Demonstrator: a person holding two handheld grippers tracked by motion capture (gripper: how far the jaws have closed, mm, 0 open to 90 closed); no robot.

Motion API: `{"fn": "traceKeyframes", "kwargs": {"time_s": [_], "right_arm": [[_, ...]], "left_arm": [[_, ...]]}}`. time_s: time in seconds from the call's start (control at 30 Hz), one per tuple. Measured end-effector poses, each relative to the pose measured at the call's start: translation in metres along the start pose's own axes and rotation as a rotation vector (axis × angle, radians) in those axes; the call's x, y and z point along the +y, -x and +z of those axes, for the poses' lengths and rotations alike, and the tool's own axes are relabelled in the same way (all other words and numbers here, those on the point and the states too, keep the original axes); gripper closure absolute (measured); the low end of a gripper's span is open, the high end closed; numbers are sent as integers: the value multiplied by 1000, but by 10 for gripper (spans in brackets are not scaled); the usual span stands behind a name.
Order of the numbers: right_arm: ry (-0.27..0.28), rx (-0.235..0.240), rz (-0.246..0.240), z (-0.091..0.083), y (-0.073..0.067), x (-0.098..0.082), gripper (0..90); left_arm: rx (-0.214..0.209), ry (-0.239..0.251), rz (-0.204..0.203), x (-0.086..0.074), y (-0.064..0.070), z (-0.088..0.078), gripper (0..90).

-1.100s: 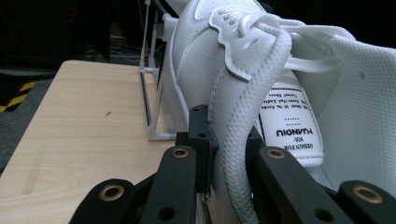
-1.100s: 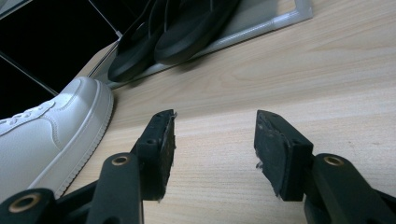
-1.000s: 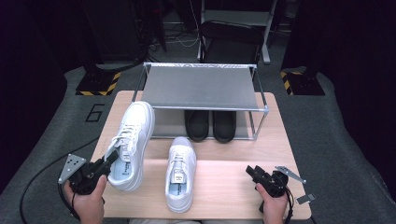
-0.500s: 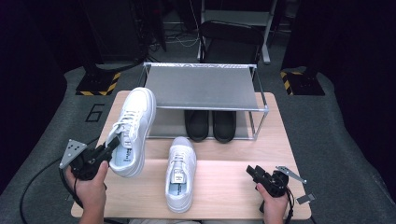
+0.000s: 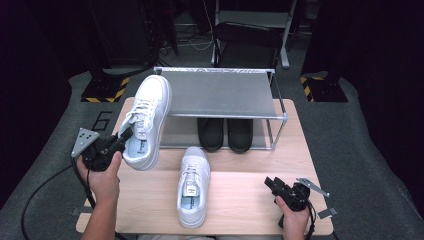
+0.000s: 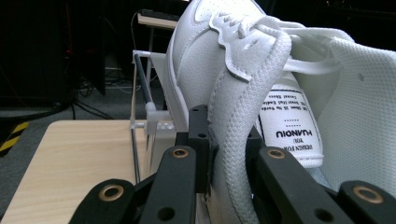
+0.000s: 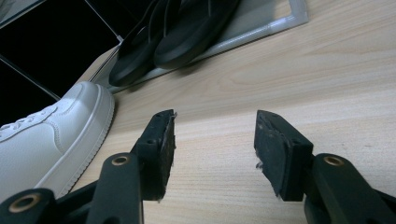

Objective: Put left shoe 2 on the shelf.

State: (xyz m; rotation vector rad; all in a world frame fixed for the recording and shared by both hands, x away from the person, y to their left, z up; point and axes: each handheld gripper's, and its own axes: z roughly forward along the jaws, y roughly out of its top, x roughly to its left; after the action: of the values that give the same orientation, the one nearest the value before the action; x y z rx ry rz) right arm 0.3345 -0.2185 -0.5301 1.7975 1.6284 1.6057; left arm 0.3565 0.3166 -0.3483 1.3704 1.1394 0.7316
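Observation:
My left gripper (image 5: pixel 122 138) is shut on the heel collar of a white sneaker (image 5: pixel 146 118), which hangs lifted off the table with its toe by the rack's top left corner. In the left gripper view its jaws pinch the padded collar (image 6: pixel 233 135) of that sneaker (image 6: pixel 201 60). The second white sneaker (image 5: pixel 193 185) lies flat on the wooden table (image 5: pixel 240 200), toe toward the rack. My right gripper (image 5: pixel 271 183) rests open near the table's front right, nothing between its pads (image 7: pixel 161 149); the lying sneaker's toe (image 7: pixel 56 130) is off to its left.
A metal shoe rack (image 5: pixel 220 92) stands at the back of the table, with a pair of black shoes (image 5: pixel 226 132) on its lower level, also ahead of the right gripper (image 7: pixel 177 32). A black chair (image 5: pixel 245 42) stands behind the rack. Cables trail from both grippers.
My left hand has lifted the white sneaker and carried it away from me toward the rack's top left corner. The right gripper and the other sneaker have stayed put.

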Motion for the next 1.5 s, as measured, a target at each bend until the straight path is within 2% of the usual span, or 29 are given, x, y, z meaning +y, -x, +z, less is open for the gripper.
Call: {"fn": "traceKeyframes", "kwargs": {"time_s": [0.23, 0.33, 0.37, 0.6, 0.77, 1.0, 1.1, 1.5], "right_arm": [[0, -2, 8, -1, 1, 0, 479], [8, 0, -11, -2, 2, 1, 479], [7, 7, 4, -1, 2, 0, 479], [4, 4, 18, -2, 2, 1, 479], [12, 6, 6, -2, 4, 1, 479], [12, 9, 18, -2, 5, 1, 479], [12, 9, 20, -2, 5, 1, 479], [2, 11, 33, -3, 5, 1, 479]], "left_arm": [[-5, 3, 4, 5, 4, 15, 817], [-10, 0, -4, 5, 4, 20, 817], [-13, 0, -8, 5, 4, 22, 817], [-14, -7, -18, 5, 3, 36, 816], [-18, -4, -21, 5, 3, 46, 816], [-20, -14, -15, 6, 5, 59, 815], [-26, -12, -25, 6, 6, 63, 815], [-36, -12, -17, 21, 15, 86, 817]]}}
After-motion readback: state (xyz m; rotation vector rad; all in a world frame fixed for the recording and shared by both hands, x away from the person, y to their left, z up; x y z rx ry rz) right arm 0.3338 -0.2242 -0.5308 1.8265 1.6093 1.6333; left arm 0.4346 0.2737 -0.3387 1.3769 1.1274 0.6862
